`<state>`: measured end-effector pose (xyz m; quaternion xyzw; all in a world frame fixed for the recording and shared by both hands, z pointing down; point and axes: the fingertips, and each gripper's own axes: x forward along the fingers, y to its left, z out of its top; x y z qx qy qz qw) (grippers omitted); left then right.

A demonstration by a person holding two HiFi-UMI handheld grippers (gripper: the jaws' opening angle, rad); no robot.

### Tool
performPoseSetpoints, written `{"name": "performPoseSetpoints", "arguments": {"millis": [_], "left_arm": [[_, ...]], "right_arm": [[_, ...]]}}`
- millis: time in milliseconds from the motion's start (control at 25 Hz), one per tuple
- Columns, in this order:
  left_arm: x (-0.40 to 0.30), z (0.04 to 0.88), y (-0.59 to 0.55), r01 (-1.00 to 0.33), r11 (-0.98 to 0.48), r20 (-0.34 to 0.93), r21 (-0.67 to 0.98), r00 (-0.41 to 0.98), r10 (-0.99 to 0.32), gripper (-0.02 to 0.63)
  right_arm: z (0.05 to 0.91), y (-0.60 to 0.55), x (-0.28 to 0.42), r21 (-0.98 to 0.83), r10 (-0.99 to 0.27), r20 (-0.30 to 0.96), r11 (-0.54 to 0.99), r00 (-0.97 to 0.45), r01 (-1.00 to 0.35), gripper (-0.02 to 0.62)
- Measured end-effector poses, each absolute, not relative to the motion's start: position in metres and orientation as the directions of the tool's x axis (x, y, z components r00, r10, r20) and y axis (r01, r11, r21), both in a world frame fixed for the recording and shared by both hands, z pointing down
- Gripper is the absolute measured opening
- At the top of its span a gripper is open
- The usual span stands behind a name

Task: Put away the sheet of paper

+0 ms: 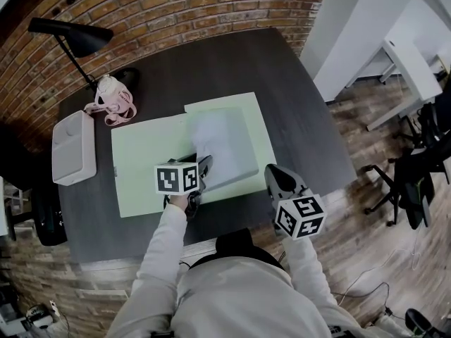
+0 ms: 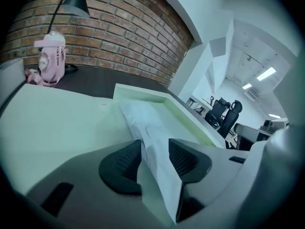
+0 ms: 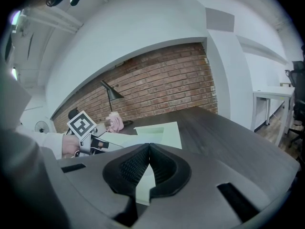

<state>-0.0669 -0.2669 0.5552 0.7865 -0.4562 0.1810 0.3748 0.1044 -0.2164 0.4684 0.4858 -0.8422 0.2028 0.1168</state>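
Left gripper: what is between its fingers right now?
The sheet of paper: its near edge runs between the left gripper's fingers, which stand apart. The left gripper view shows it.

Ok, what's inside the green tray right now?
A white sheet of paper, its near end between the open jaws of the left gripper. Beneath it the tray is covered.

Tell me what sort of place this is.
Most likely an office or shared workspace: a dark wooden desk with a black desk lamp stands against an exposed red brick wall, and black swivel office chairs and white desks stand nearby.
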Motion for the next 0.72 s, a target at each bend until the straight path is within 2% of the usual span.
{"name": "performPoseSetpoints", "arguments": {"millis": [440,720], "left_arm": [[-0.077,0.518,-0.267,-0.879,-0.345,0.550,0.329,0.476,-0.686,0.190],[-0.082,0.476,-0.266,-0.889,-0.377,0.448,0.260,0.457,-0.768,0.137]], "right_arm": [[0.458,-0.210,0.098,-0.214,-0.778,0.370,0.460,-0.508,-0.861,0.028],[0.449,-0.206,0.093,-0.194,-0.784,0.353,0.473,-0.511,-0.860,0.028]]}}
